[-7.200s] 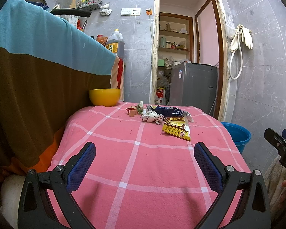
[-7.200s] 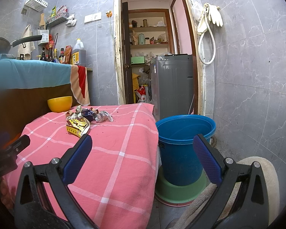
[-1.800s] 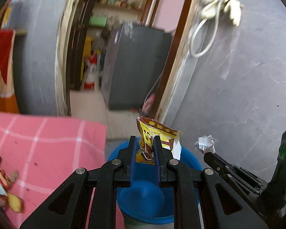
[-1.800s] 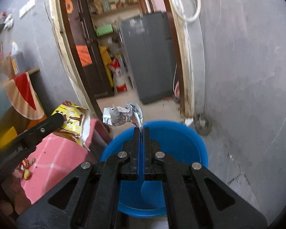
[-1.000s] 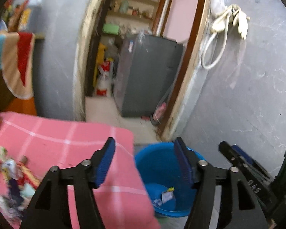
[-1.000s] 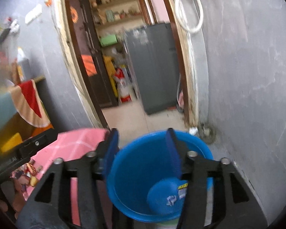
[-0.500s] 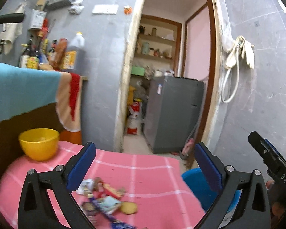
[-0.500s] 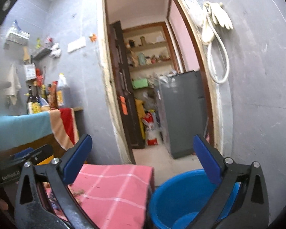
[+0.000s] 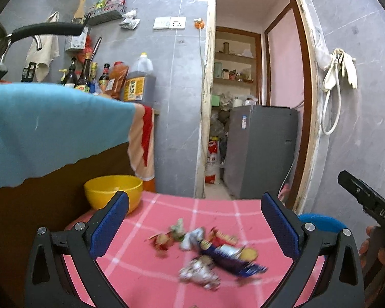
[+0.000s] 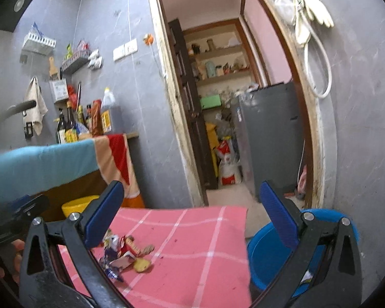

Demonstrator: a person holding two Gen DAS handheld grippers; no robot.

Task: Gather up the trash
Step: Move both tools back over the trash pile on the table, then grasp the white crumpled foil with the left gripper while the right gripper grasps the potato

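Both grippers stood wide open and held nothing. Left gripper [image 9: 195, 220] was levelled over the pink checked tablecloth [image 9: 146, 272], its blue pads framing the litter from 9 and 3 o'clock without touching it. Heap of wrappers [image 9: 205, 251] lay near the cloth's middle, blurred by motion: a dark blue packet [image 9: 233, 260], a crumpled silver-white wrapper [image 9: 200, 273], red and yellow scraps. Yellow bowl [image 9: 113, 191] sat at the cloth's far edge, at 10 o'clock from the heap.

Right gripper [image 10: 188, 211] was held further back and to the right, pointed at the doorway. Same wrappers [image 10: 123, 254] showed at its 7 o'clock, just beside the left finger; a small yellow piece [image 10: 142, 264] lay at the heap's near edge. Blue bucket [image 10: 264, 254] stood on the floor at 4 o'clock, close against the table's corner, partly behind the right finger; its contents could not be made out.
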